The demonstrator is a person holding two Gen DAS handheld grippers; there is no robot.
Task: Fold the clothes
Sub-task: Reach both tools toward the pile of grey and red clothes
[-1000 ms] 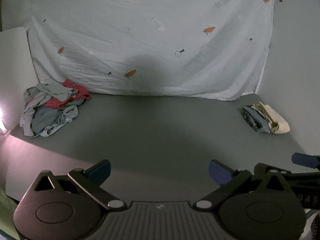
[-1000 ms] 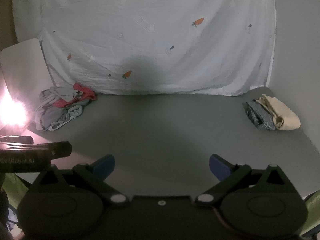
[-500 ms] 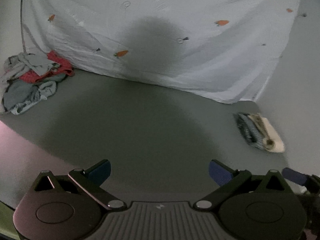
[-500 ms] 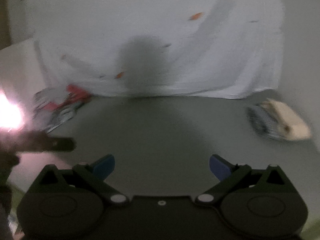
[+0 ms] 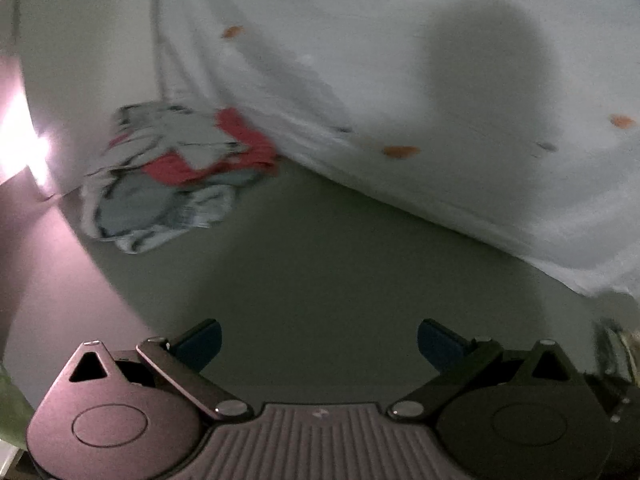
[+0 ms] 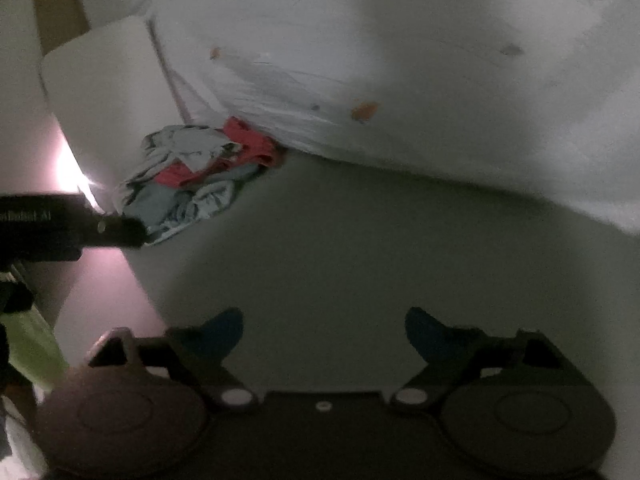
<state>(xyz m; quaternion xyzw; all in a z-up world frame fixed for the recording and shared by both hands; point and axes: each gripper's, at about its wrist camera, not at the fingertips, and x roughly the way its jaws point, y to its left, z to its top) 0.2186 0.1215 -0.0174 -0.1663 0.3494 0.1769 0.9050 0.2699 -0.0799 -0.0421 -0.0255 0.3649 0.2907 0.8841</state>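
The left gripper [image 5: 319, 340] hung above the grey bench [image 5: 340, 280] with its jaws spread wide and nothing between them. The right gripper [image 6: 324, 334] matched it, jaws parted and empty over the same surface. The pile of unfolded clothes [image 5: 172, 176] (grey, white and red pieces, blurred in both views) lay at the far left corner of the bench, well apart from both grippers and just beside the lower edge of a white sheet with orange carrot prints [image 5: 360, 80] hung behind. A bright light [image 5: 20, 148] glared at the left.
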